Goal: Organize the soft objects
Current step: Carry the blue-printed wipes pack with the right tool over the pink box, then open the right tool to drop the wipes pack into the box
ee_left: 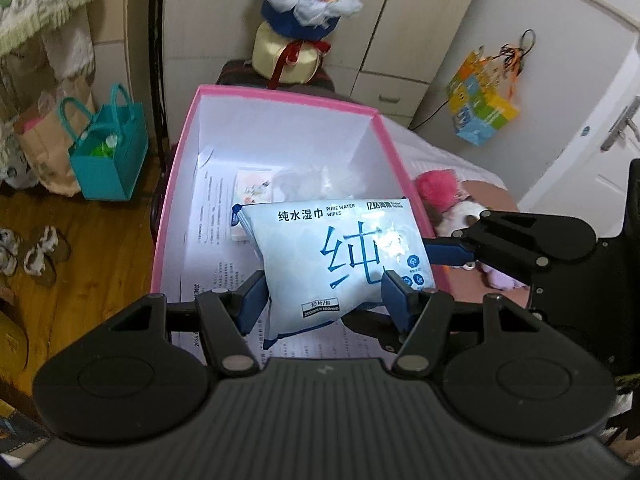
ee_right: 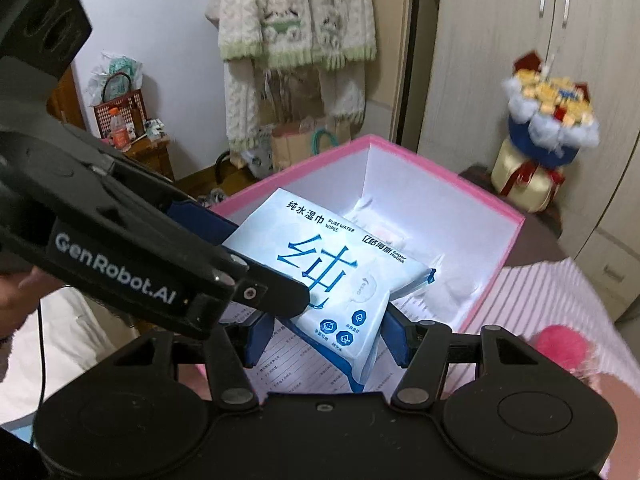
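Wipes pack [ee_left: 340, 256], both tools clamped, over pink box [ee_left: 280, 98]

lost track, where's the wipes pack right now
In both wrist views the wipes pack hangs centre frame over the pink box, gripped by both tools.

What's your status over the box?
Both tools on the wet wipes pack: left tool, right tool. Pack above the pink box. Nothing in the way.

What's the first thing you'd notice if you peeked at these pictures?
A pale blue wet wipes pack with a big blue character, gripped by both the left gripper and the right gripper above the pink box. Behind the box stands a blue and yellow bouquet.
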The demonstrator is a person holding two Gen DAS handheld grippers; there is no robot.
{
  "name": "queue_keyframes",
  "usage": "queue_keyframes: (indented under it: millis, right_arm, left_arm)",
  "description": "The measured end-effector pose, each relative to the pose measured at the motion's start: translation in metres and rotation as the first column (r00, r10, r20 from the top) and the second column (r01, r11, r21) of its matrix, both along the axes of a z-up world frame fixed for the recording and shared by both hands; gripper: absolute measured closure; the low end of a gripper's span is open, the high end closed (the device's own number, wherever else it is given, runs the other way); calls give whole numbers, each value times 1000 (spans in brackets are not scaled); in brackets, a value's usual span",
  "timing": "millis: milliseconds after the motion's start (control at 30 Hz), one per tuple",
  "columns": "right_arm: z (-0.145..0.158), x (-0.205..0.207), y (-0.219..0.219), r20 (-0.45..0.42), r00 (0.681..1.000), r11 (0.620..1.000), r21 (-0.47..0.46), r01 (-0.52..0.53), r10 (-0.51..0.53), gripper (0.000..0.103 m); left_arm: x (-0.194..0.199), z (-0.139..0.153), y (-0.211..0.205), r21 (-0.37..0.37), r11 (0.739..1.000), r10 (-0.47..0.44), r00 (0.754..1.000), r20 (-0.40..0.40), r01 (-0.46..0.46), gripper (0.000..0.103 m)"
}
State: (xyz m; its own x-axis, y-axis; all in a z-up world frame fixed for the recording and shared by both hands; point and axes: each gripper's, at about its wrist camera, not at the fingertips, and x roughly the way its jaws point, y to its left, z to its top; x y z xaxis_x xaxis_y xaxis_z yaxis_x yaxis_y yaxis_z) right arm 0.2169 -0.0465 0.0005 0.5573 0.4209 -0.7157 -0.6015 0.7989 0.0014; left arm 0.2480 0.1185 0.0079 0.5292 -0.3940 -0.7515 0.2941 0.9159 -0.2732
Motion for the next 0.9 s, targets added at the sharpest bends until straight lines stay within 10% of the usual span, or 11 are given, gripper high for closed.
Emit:
queue_keyframes:
  millis: [333, 900]
  right_arm:
    - [-17, 20, 23, -22, 1000, 994, -112, -17, 14, 38]
    - [4, -14, 11, 36, 999, 995, -96, 22, -19, 29]
  left_arm:
    - [24, -24, 10, -19, 1000, 20, 998, -58, -21, 43]
    - [-27, 17, 4, 99, 994, -57, 986, 160, 41, 37]
